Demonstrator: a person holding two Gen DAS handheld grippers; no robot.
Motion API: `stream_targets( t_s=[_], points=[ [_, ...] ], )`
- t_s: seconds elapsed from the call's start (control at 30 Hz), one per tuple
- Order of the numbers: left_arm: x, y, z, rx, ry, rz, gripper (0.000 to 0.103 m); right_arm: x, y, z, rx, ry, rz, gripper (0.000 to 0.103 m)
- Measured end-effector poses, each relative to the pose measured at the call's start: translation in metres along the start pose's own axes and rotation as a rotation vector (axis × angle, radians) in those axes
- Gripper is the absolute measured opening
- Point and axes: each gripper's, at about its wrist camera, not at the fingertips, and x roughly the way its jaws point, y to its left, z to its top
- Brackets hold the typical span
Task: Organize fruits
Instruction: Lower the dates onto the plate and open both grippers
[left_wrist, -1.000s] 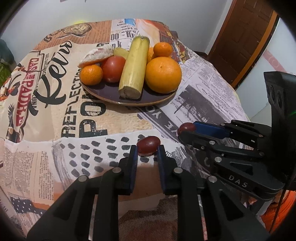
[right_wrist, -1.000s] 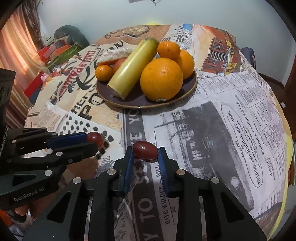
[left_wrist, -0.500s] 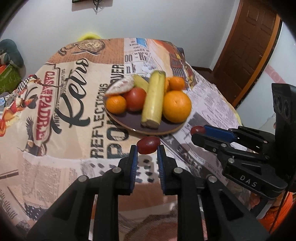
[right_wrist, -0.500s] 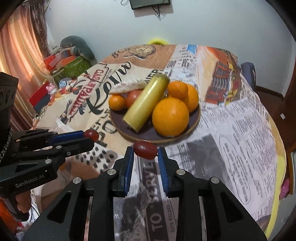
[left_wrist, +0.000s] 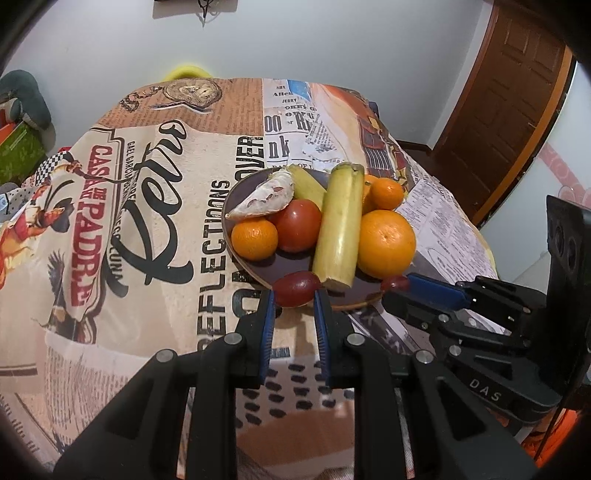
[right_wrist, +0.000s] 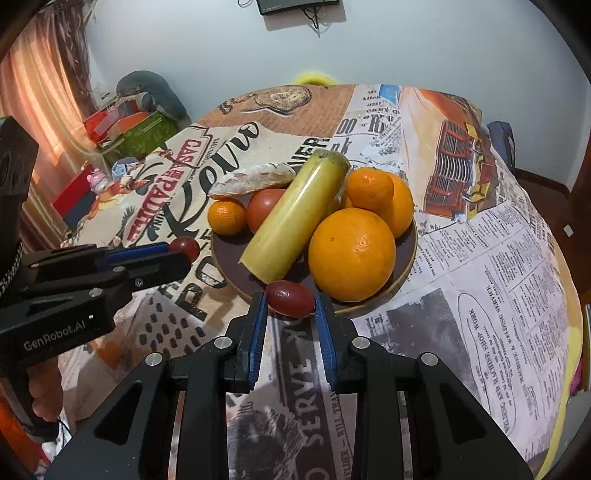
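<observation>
Grapes are the load: the left gripper (left_wrist: 293, 295) is clamped on one red grape (left_wrist: 296, 288), the right gripper (right_wrist: 289, 299) on another (right_wrist: 290, 294). Over the last second both have lifted and pulled back from the table, so the plate (left_wrist: 288, 264), close ahead and large before, now sits smaller and farther out past the fingertips, just beyond each grape. Its orange (left_wrist: 386, 243), tomato (left_wrist: 299, 229) and yellow stalk (left_wrist: 340, 225) lie untouched. Both grapes look secure and off the cloth; delivery to the plate is probably next.
</observation>
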Motion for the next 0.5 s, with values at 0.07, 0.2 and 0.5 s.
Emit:
stream_targets(
  t_s=[0.07, 0.2, 0.5],
  points=[
    [0.005, 0.001, 0.002, -0.001, 0.005, 0.002, 0.021, 0.003, -0.002, 0.000, 0.004, 0.005, 0.001, 0.025],
    [0.015, 0.002, 0.004, -0.003, 0.012, 0.004, 0.021, 0.007, -0.004, 0.000, 0.006, 0.011, 0.010, 0.025],
    [0.031, 0.004, 0.007, -0.003, 0.024, 0.009, 0.021, 0.018, -0.007, 0.000, 0.006, 0.030, 0.025, 0.025]
  ],
)
